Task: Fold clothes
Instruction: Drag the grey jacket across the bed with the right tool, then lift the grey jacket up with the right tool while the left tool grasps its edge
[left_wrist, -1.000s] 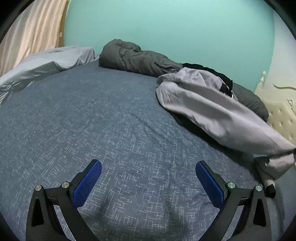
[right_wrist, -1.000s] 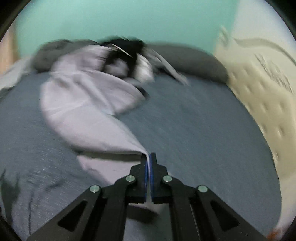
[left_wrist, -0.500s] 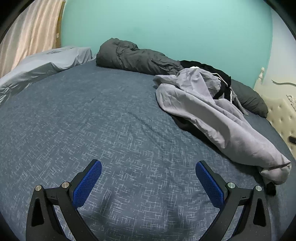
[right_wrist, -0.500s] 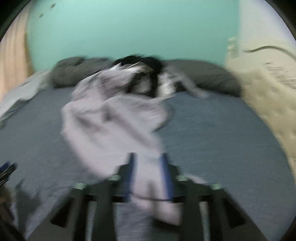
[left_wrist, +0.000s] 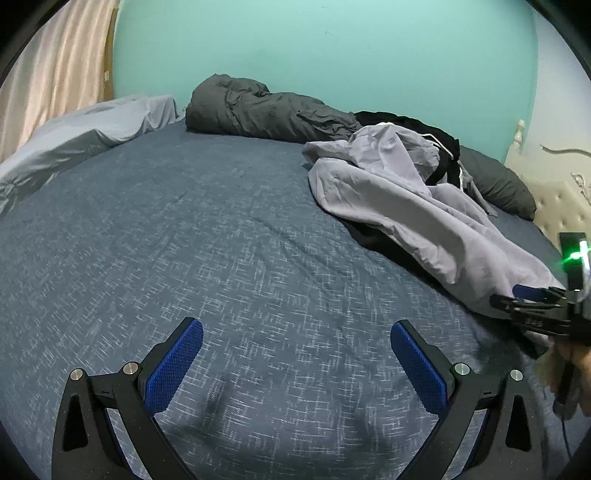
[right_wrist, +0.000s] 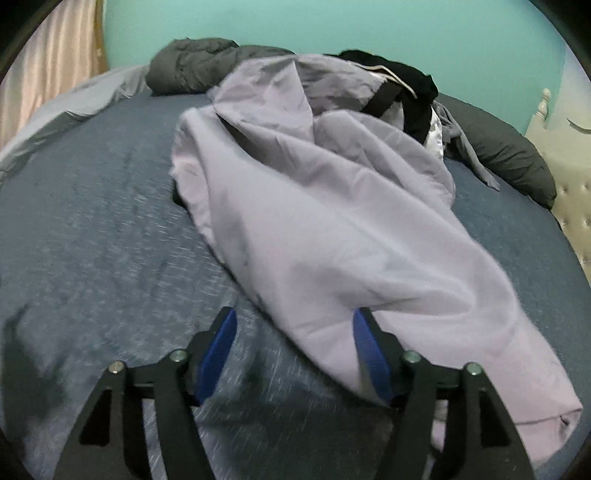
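While both gape, right tool (right_wrist: 291, 350) brushes lilac garment (right_wrist: 332, 221).

Bare blue bedspread (left_wrist: 177, 236) lay open ahead of and to the left of the left gripper (left_wrist: 296, 363), whose jaws stood wide apart. To the right, the crumpled lilac garment (left_wrist: 399, 199) blocked passage, stretching to the right gripper (right_wrist: 291, 354). A rolled grey duvet (left_wrist: 258, 109) and dark pillow (left_wrist: 498, 181) closed off the far edge along the wall.
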